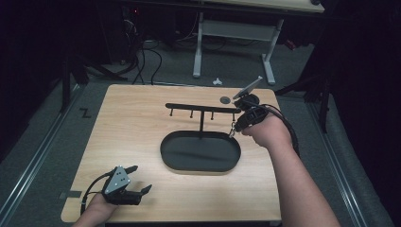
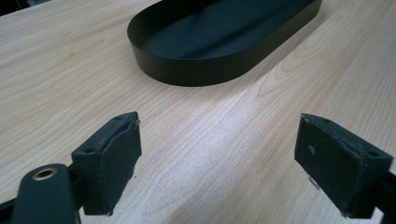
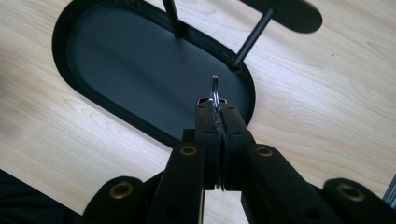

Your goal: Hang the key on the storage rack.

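Ring: a thin silvery metal ring (image 3: 214,91), possibly a key ring, stood edge-on above the black oval tray (image 3: 88,100).
Right gripper (image 3: 214,108): jaws clamped on the ring.
Left gripper (image 2: 217,154): jaws stood wide apart, near the tray's rim.

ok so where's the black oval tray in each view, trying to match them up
High view: the black oval tray sits mid-table, under the hook stand.
Left gripper view: tray at top centre, beyond the open jaws.
Right gripper view: tray fills the upper left, behind jaws shut on a metal ring.
Shared landmark: the light wood table.
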A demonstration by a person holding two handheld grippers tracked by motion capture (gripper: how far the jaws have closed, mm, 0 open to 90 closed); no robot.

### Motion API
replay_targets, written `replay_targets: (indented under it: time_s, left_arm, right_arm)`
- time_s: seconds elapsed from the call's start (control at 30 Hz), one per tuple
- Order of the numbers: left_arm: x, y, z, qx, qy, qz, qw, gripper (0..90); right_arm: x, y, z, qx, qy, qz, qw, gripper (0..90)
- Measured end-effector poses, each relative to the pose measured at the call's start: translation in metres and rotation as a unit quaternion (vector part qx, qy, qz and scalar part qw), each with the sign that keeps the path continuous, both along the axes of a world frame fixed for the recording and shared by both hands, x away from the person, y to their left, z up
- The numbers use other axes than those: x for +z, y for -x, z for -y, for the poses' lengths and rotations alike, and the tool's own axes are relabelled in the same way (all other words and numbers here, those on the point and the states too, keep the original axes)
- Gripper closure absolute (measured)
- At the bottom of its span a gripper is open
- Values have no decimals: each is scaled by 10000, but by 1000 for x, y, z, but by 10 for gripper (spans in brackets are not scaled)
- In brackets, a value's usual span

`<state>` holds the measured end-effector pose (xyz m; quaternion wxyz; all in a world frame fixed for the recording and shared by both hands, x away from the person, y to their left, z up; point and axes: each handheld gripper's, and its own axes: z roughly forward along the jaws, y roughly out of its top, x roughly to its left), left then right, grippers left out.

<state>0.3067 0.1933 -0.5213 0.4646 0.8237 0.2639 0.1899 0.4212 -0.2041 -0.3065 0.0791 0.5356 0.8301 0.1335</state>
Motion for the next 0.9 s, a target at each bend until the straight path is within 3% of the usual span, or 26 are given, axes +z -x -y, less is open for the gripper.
replay_targets:
  time_s: [0.37, 0.9]
  left_arm:
    - [0, 1, -1, -16, 3, 9, 10000, 152]
    - [0, 2, -1, -37, -15, 36, 10000, 152]
  right_arm:
    - [6, -8, -2, -48, 2, 83, 10000, 883]
    - [-3, -19, 8, -254, -93, 164, 9995, 875]
